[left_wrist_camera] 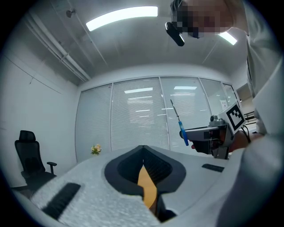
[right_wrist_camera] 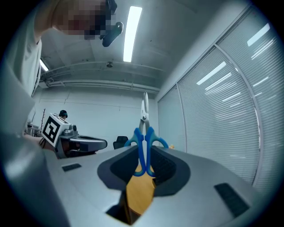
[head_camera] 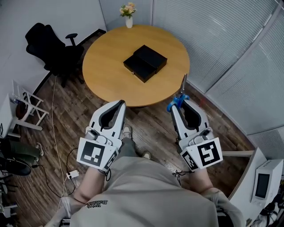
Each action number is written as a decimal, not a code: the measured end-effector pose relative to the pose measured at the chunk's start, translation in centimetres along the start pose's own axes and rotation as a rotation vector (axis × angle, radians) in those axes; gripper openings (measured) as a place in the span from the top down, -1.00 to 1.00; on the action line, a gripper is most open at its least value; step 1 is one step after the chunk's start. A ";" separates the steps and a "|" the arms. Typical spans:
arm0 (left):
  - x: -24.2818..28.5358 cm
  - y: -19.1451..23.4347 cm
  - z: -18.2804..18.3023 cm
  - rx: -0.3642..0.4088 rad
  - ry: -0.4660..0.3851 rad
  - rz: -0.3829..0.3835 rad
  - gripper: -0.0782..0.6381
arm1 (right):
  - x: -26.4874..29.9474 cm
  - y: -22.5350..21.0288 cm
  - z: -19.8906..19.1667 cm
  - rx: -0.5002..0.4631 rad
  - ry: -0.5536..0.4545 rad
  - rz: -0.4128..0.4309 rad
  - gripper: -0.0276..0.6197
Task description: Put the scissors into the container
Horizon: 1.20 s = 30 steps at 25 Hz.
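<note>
My right gripper [head_camera: 179, 103] is shut on blue-handled scissors [head_camera: 179, 96], held in front of the near edge of the round wooden table [head_camera: 106, 57]. In the right gripper view the scissors [right_wrist_camera: 144, 142] stand with the closed blades pointing up and the handles between the jaws. The container is a black box [head_camera: 144, 62] with its lid set half across it, in the middle of the table. My left gripper [head_camera: 119, 103] is shut and holds nothing, level with the right one. The left gripper view shows the right gripper [left_wrist_camera: 208, 137] with the scissors [left_wrist_camera: 179, 124] at the right.
A small vase of flowers [head_camera: 128, 12] stands at the table's far edge. A black office chair [head_camera: 49, 46] sits left of the table. Blinds cover the glass walls at right. A white rack [head_camera: 26, 106] and cables lie at left on the wooden floor.
</note>
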<state>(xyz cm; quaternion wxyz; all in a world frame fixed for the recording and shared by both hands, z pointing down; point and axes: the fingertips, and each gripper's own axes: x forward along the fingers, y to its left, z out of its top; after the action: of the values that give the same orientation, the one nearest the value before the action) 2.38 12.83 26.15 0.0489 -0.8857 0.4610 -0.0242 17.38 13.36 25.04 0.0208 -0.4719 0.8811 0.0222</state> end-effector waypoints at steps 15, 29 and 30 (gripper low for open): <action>6.0 8.8 -2.0 -0.026 0.002 -0.011 0.72 | 10.4 -1.9 -1.0 -0.019 0.037 0.000 0.62; 13.4 18.9 -2.7 -0.036 0.006 -0.071 0.72 | 21.8 -4.2 -0.9 -0.021 0.058 -0.054 0.62; 13.8 19.6 -2.7 -0.036 0.005 -0.080 0.72 | 22.6 -4.3 -0.9 -0.020 0.060 -0.060 0.62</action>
<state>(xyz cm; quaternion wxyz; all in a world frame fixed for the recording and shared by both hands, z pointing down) -5.84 -9.84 26.64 0.0309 -0.9041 0.4258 -0.0201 8.44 -7.83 24.54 -0.0098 -0.4986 0.8666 0.0164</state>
